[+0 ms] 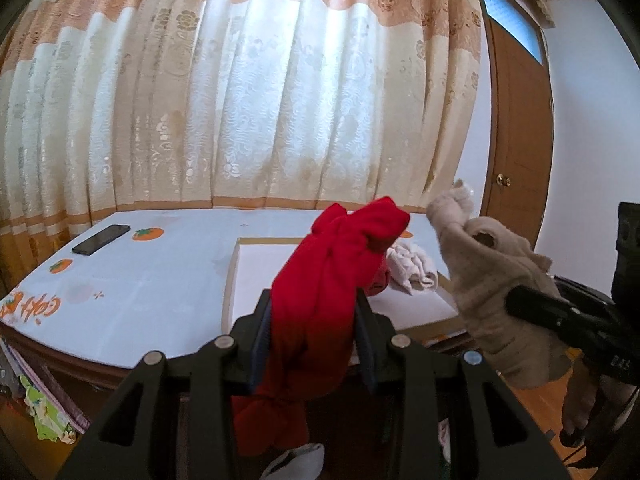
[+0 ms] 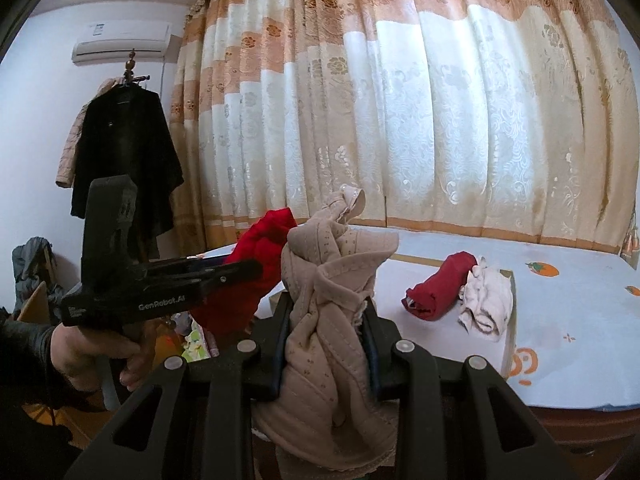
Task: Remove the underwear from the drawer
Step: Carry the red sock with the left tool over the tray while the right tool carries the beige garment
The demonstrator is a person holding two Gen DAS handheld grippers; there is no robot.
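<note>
- Between the jaws of the left gripper [image 1: 316, 328] a bunched red cotton underwear piece [image 1: 328, 280] is pinched; the jaws are closed tight on its middle, cloth rising above them and hanging below.
- Between the jaws of the right gripper [image 2: 326, 344] a twisted beige dotted fabric undergarment [image 2: 332, 312] is clamped the same way, jaws pressed in on the cloth, its top standing up past the fingertips and its tail drooping underneath.
- Just left of the right jaws, in the right wrist view, the left gripper with its red bundle is close beside the beige one; a bare hand [image 2: 96, 350] grips its handle.
- Beyond both jaws lies the surface [image 1: 140, 280], covered by a pale blue cloth printed with orange fruit.
- On that surface, ahead and right of the right jaws, a dark red rolled garment [image 2: 440, 286] touches a crumpled off-white garment [image 2: 486, 300]; both rest on a flat white board with a tan rim [image 1: 256, 276].
- Far left of the left jaws a black phone [image 1: 101, 239] lies flat on the cloth.
- Behind everything hangs a cream and orange patterned curtain [image 1: 240, 92].
</note>
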